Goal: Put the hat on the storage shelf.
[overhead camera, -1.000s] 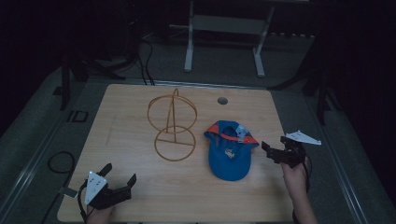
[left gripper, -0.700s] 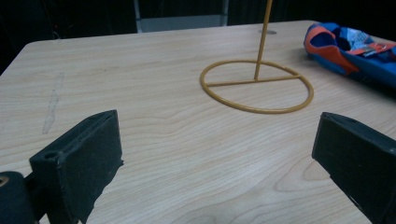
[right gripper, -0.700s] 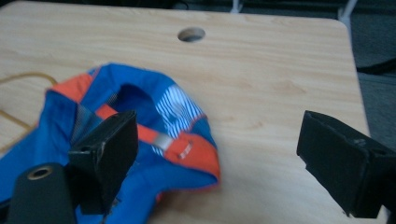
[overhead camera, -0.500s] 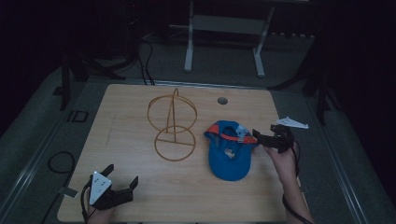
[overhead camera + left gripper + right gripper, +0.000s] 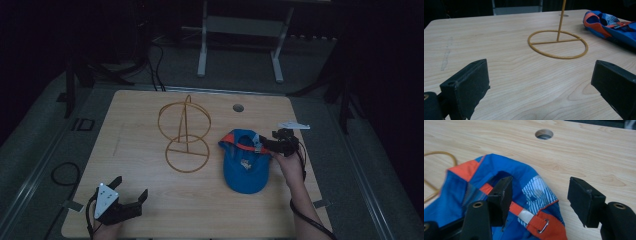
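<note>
Right gripper (image 5: 539, 202) spread wide at lower centre of its own view, one jaw inside the back opening of blue cap (image 5: 247, 165), other outside near orange strap (image 5: 524, 213); placed so to pinch the rim. Left gripper (image 5: 131, 196) spread too, idle at lower left. Wire stand (image 5: 186, 135) waiting left of cap.

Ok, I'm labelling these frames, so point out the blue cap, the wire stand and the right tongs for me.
blue cap (image 5: 246, 172): high view, on the blue crown.
wire stand (image 5: 187, 155): high view, on the crossbar of its base ring.
right tongs (image 5: 540, 195): right gripper view, midway between the two black tips, open over the cap's back strap.
</note>
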